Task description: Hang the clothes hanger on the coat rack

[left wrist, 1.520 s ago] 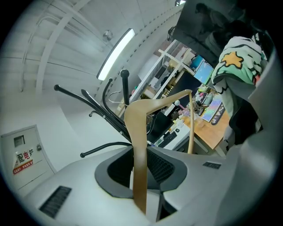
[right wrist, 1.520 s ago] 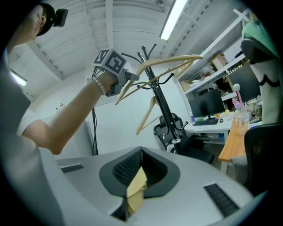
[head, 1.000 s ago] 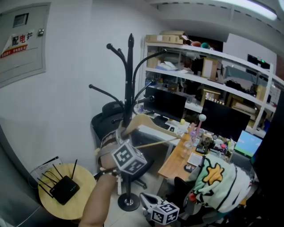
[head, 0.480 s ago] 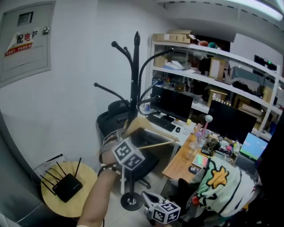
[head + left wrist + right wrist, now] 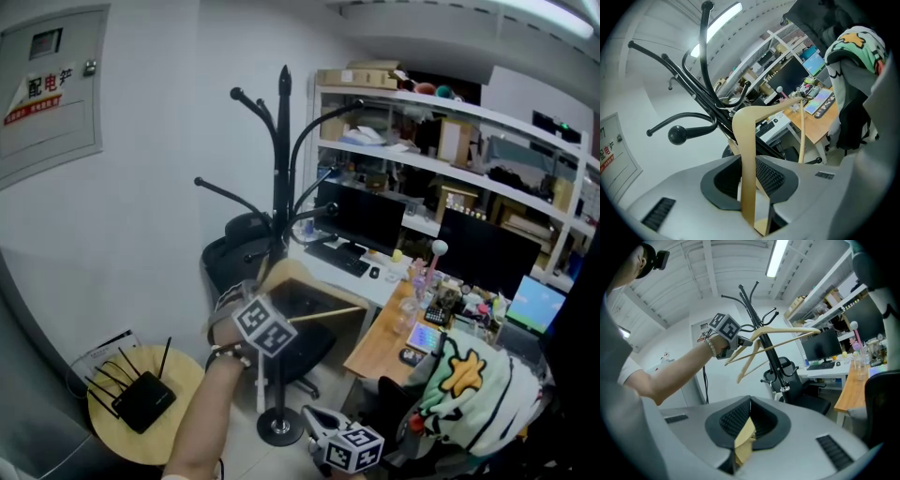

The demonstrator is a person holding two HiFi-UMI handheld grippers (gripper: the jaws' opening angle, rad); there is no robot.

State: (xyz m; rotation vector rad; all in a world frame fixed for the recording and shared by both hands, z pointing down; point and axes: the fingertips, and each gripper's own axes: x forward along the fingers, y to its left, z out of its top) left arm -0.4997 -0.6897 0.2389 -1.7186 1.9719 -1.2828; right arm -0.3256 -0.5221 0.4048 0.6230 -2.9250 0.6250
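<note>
My left gripper [image 5: 263, 296] is shut on one end of a pale wooden clothes hanger [image 5: 305, 278], whose thin bar [image 5: 328, 312] runs off to the right. In the left gripper view the hanger's arm [image 5: 746, 154] rises from between the jaws toward the black coat rack [image 5: 705, 89]. The hanger's top lies close against the rack's pole [image 5: 280, 216], below its curved arms; I cannot make out its hook. The right gripper view shows the hanger [image 5: 780, 333] level beside the rack [image 5: 765, 341]. My right gripper [image 5: 323, 431] hangs low, shut on nothing.
A black office chair [image 5: 242, 246] stands behind the rack's base [image 5: 278, 427]. A round wooden side table [image 5: 183, 427] carries a black router [image 5: 142, 401]. Desks with monitors [image 5: 361, 217] and loaded shelves fill the right. A patterned garment [image 5: 461, 375] drapes over a chair.
My left hand has come down a little with the hanger, so the hanger now sits lower along the rack's pole. The right gripper has stayed put.
</note>
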